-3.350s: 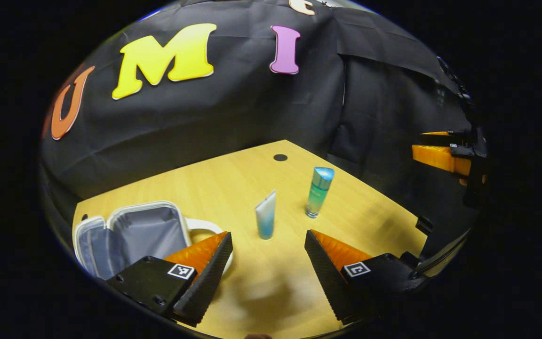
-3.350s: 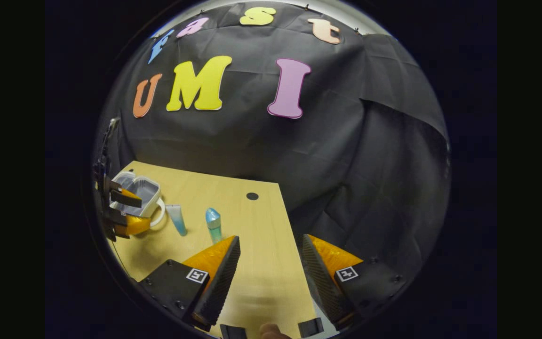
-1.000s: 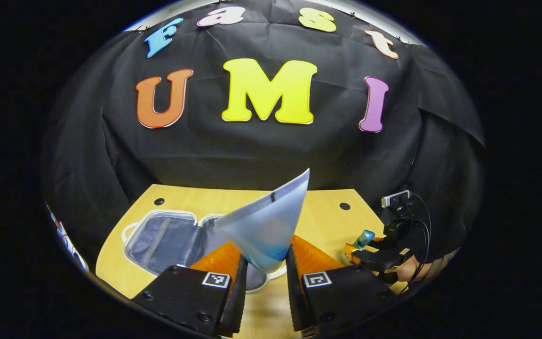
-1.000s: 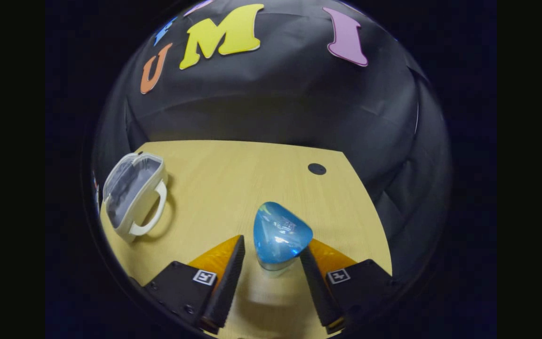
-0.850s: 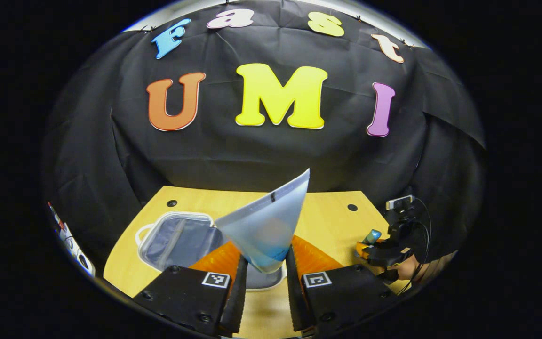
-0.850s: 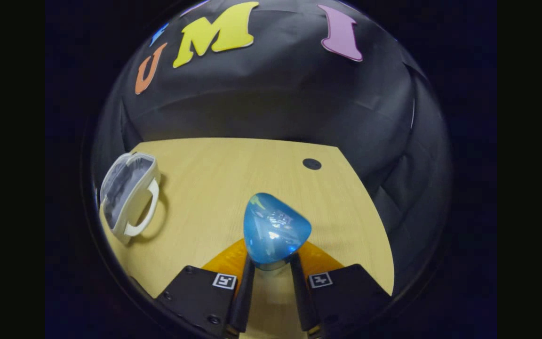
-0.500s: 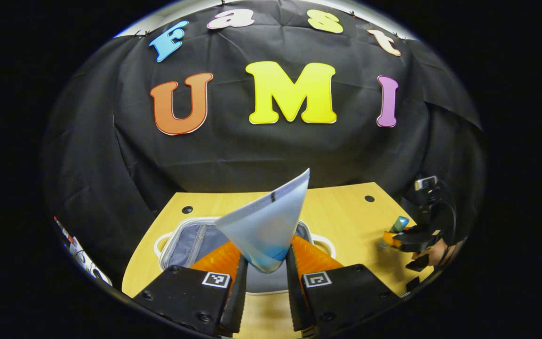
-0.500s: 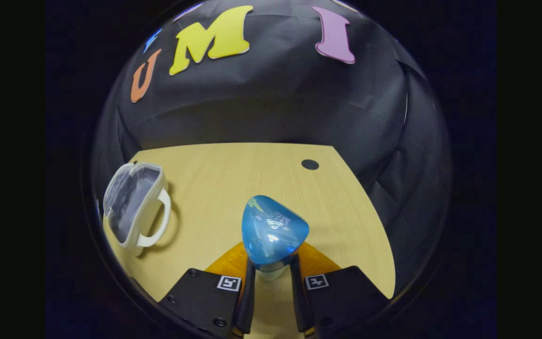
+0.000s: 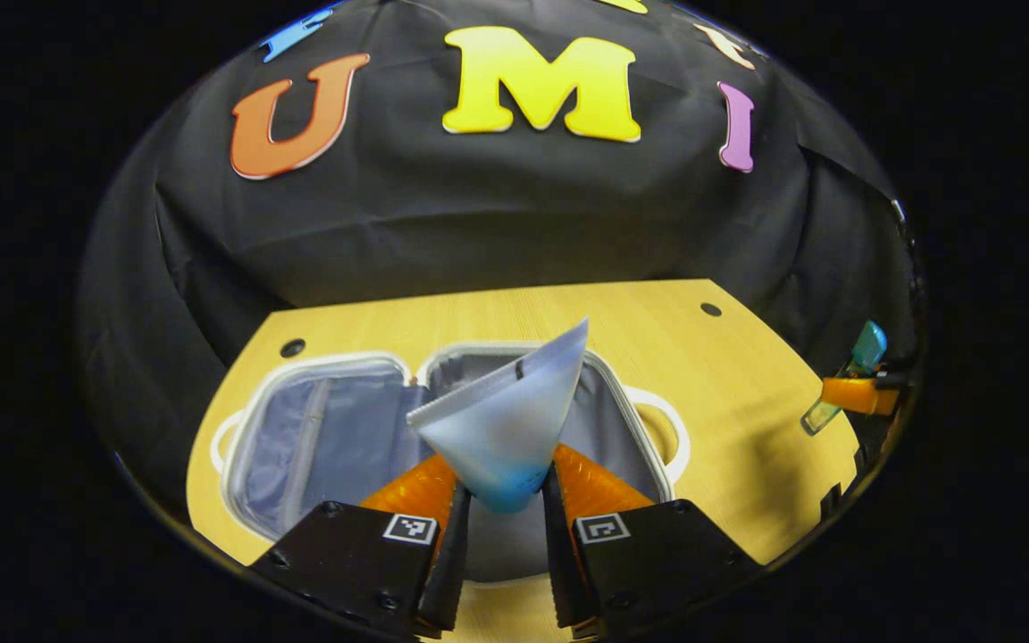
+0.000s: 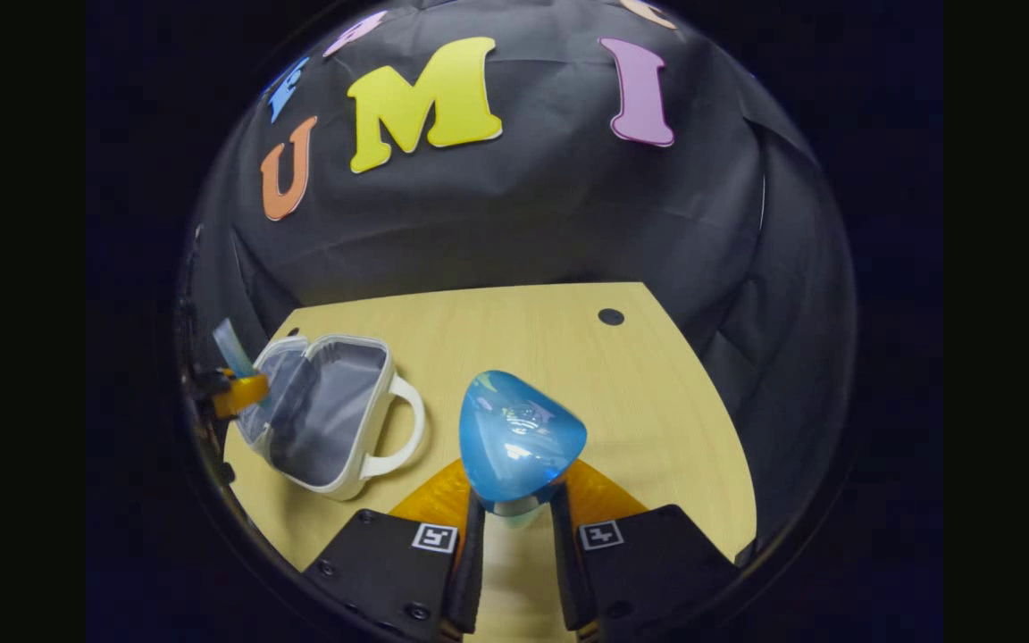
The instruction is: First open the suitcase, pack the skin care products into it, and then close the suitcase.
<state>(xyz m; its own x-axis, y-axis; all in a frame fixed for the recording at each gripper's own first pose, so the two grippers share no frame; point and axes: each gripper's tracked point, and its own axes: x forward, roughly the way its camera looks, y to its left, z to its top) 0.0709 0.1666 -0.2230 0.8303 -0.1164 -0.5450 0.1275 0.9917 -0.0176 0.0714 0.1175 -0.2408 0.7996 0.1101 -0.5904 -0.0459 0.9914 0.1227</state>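
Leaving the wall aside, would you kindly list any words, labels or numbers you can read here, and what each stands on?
Nothing is readable.
tube in the left claw: small dark mark near its crimped end, too small to read.
bottle in the right claw: no legible print.
suitcase: none.
square markers on the claws: black-and-white patterns, no words.

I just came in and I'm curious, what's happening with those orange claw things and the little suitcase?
A person is packing skin care things into a small white suitcase that lies open on a wooden table. The left gripper is shut on a pale tube and holds it above the open suitcase. The right gripper is shut on a blue-capped bottle, off to the suitcase's side, above the table. Neither item is inside yet.
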